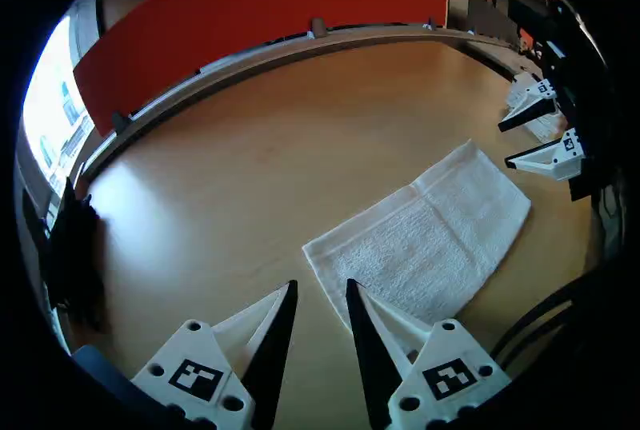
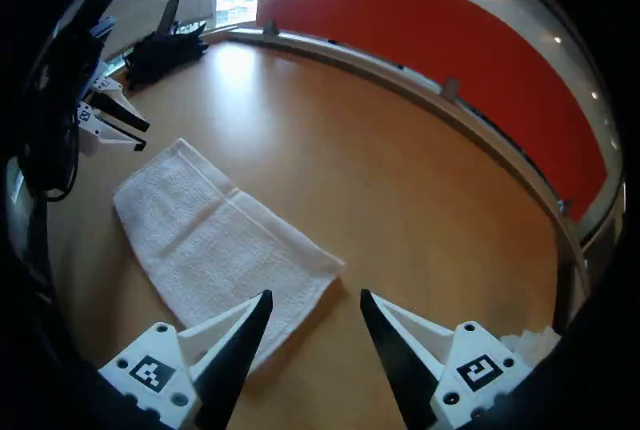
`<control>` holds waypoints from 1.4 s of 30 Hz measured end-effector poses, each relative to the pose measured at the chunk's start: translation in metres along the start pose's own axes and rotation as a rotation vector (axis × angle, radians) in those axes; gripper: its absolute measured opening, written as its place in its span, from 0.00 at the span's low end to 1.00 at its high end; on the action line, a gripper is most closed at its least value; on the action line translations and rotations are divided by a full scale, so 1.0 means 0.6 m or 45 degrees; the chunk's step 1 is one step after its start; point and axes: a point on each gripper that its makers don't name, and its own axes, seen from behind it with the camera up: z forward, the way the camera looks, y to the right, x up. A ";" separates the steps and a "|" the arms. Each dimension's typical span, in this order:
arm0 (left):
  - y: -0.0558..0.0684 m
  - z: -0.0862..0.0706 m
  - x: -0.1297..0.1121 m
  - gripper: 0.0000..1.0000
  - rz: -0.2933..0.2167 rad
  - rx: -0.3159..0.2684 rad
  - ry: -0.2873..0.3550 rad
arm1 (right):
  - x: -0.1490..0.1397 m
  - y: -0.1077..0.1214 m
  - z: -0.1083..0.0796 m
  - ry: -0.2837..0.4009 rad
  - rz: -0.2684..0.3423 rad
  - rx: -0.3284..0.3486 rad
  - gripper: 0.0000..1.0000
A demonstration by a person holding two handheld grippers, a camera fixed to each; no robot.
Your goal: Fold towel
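Note:
A white towel (image 1: 424, 238) lies flat on the wooden table (image 1: 264, 158) as a folded, long rectangle. My left gripper (image 1: 320, 286) is open just above the table, and its right finger overlaps the towel's near corner, with nothing held. Over the towel's far end hovers my right gripper (image 1: 504, 145), fingers apart. In the right gripper view the towel (image 2: 208, 238) stretches away to the left. My right gripper (image 2: 315, 298) is open over its near corner, holding nothing. The left gripper (image 2: 146, 137) sits beyond the towel's far end.
A red partition (image 1: 264, 6) (image 2: 448, 38) with a metal rail runs along the table's far edge. A black bundle (image 2: 164, 46) (image 1: 72, 254) rests at the table's end near the window. Something white and crumpled (image 2: 532, 342) lies by the right gripper.

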 end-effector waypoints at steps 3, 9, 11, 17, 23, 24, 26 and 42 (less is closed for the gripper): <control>0.004 -0.004 0.002 0.41 0.002 -0.008 0.011 | -0.002 -0.006 -0.004 0.006 0.004 0.002 0.84; 0.003 -0.015 0.008 0.23 -0.021 0.008 0.034 | -0.010 -0.016 -0.015 0.008 0.006 0.006 0.84; 0.005 -0.019 0.004 0.31 -0.037 0.002 0.029 | -0.014 -0.019 -0.020 0.009 0.010 0.006 0.84; 0.010 -0.042 -0.010 0.76 -0.081 0.009 0.035 | -0.029 -0.035 -0.035 0.014 0.026 0.016 0.84; 0.021 -0.074 -0.035 0.99 -0.117 0.012 0.036 | -0.045 -0.051 -0.047 0.012 0.028 0.030 0.84; 0.021 -0.080 -0.039 0.99 -0.122 0.016 0.037 | -0.047 -0.053 -0.049 0.012 0.028 0.033 0.84; 0.023 -0.092 -0.047 0.99 -0.134 0.027 0.039 | -0.050 -0.057 -0.051 0.014 0.026 0.037 0.84; 0.037 -0.173 -0.111 0.99 -0.225 0.094 0.034 | -0.065 -0.078 -0.059 0.006 -0.015 0.073 0.84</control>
